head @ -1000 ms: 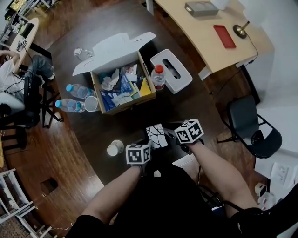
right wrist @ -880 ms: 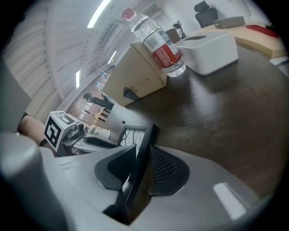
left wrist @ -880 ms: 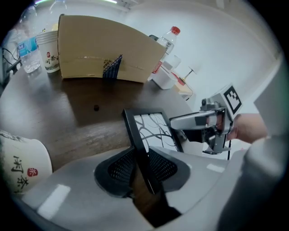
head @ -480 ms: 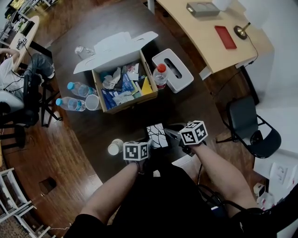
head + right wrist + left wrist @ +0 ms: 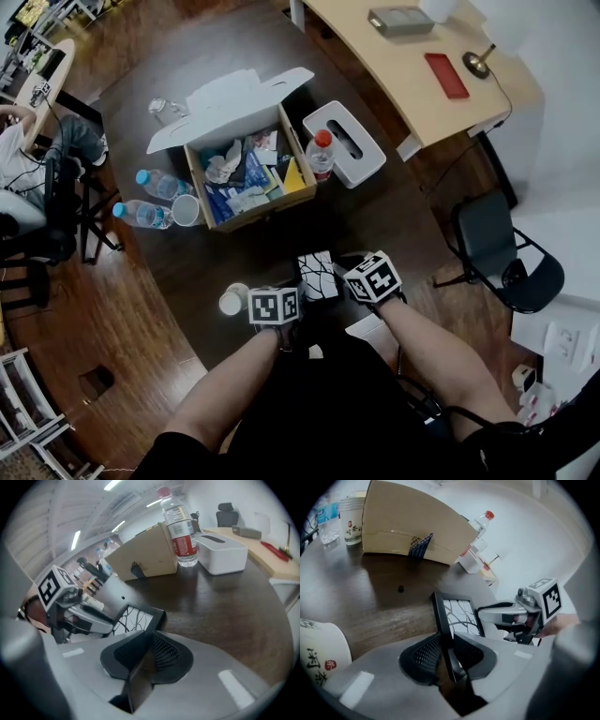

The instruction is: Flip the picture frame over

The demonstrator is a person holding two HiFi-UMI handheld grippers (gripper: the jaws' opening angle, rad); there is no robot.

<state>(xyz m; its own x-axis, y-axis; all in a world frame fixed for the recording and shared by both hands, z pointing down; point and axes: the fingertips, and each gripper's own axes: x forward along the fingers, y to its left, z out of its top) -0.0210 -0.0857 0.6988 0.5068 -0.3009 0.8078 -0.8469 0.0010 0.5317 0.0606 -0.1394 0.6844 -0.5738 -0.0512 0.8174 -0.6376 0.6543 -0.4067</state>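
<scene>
The picture frame (image 5: 317,275) is black-edged, with black branches on white, and sits over the dark table's near edge. My left gripper (image 5: 298,298) has the frame's left edge between its pads. In the left gripper view the picture frame (image 5: 457,616) runs straight into the left gripper (image 5: 446,653), whose closing jaws press on it. My right gripper (image 5: 343,281) holds the opposite edge. In the right gripper view the right gripper (image 5: 145,656) is closing too, with the picture frame (image 5: 136,618) clamped between its pads. Whether the frame still touches the table is unclear.
An open cardboard box (image 5: 242,178) of packets stands mid-table, with a white tissue box (image 5: 344,142) and a red-capped bottle (image 5: 319,155) to its right. Two blue-capped bottles (image 5: 150,197) and a cup (image 5: 185,209) lie left. A paper cup (image 5: 231,299) stands beside my left gripper. A chair (image 5: 506,253) is at the right.
My right gripper has moved left to the frame and its jaws have come together on the right edge. The left gripper stayed on the left edge.
</scene>
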